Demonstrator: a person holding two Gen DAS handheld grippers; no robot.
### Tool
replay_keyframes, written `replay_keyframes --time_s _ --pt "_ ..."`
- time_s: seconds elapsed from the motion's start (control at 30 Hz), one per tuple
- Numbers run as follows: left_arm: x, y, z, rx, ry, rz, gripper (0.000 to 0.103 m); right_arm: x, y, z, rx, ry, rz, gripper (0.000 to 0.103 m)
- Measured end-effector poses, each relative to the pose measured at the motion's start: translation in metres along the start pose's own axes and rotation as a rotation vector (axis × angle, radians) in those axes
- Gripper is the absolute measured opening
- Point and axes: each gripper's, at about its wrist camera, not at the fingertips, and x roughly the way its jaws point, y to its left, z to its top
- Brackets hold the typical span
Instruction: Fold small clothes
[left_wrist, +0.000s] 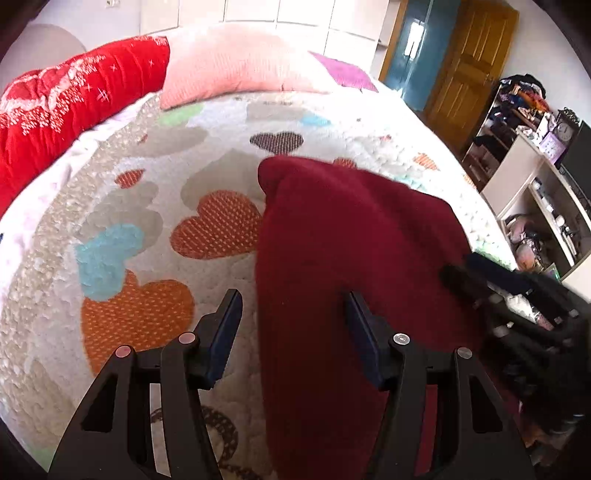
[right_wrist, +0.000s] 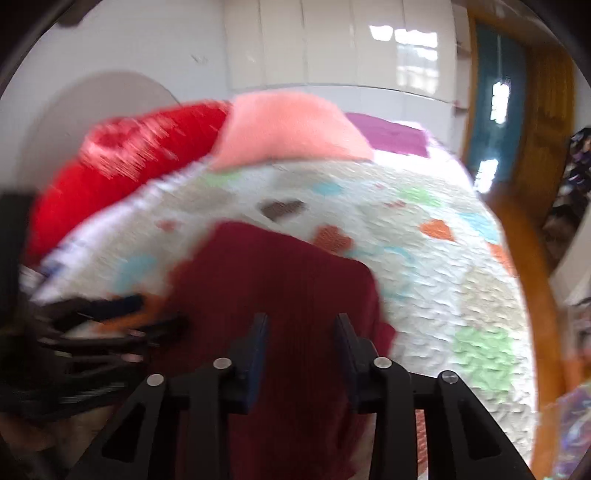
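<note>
A dark red knit garment (left_wrist: 343, 236) lies on the heart-patterned bed cover (left_wrist: 147, 206). My left gripper (left_wrist: 293, 299) is open above the garment's left edge, one finger over the cover and one over the cloth, holding nothing. My right gripper shows at the right of the left wrist view (left_wrist: 472, 273), at the garment's right edge. In the blurred right wrist view the garment (right_wrist: 273, 280) lies under my right gripper (right_wrist: 301, 321), which is open and empty. The left gripper (right_wrist: 147, 314) shows there at the left.
A red quilt (left_wrist: 74, 99) and a pink pillow (left_wrist: 236, 62) lie at the head of the bed. A shelf unit (left_wrist: 535, 177) with clutter stands to the right. A wooden door (left_wrist: 472, 55) is at the far right.
</note>
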Motion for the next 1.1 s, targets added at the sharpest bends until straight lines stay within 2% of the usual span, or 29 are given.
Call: replay_keyframes --time_s 0.07,0.17,0.27,0.4,0.57,0.63,0.73,0.83,0.97,1.07,1.1 --pt "0.005 -0.001 -0.001 0.003 -0.004 0.003 0.071 0.021 -0.013 -0.012 0.030 0.049 0.004 0.032" --pt "0.010 -0.006 -0.002 0.022 -0.012 0.015 0.073 0.025 -0.032 -0.024 0.079 0.015 0.042 0.031" --pt "0.011 -0.008 -0.001 0.027 -0.023 0.031 0.073 0.023 -0.034 -0.021 0.085 0.031 0.043 0.031" --pt "0.009 -0.008 -0.002 0.030 -0.034 0.042 0.073 -0.004 -0.035 -0.018 0.134 0.024 0.096 0.031" --pt "0.008 -0.009 -0.002 0.028 -0.039 0.053 0.073 -0.042 -0.020 -0.032 0.120 -0.004 0.160 0.032" --pt "0.006 -0.011 -0.003 0.033 -0.045 0.060 0.073 -0.047 -0.012 -0.043 0.080 0.000 0.146 0.032" --pt "0.004 -0.013 -0.005 0.032 -0.043 0.056 0.073 -0.028 -0.009 -0.066 0.005 0.052 -0.014 0.033" --pt "-0.003 -0.016 -0.009 0.049 -0.056 0.060 0.073 -0.025 -0.023 -0.076 0.114 0.046 0.060 0.034" --pt "-0.016 -0.018 -0.014 0.060 -0.083 0.080 0.073 -0.039 -0.019 -0.071 0.111 0.031 0.080 0.034" --pt "-0.027 -0.018 -0.019 0.058 -0.122 0.108 0.073 -0.058 -0.013 -0.068 0.097 -0.018 0.077 0.038" --pt "-0.028 -0.017 -0.019 0.055 -0.123 0.109 0.073 -0.064 -0.010 -0.067 0.098 -0.038 0.069 0.044"
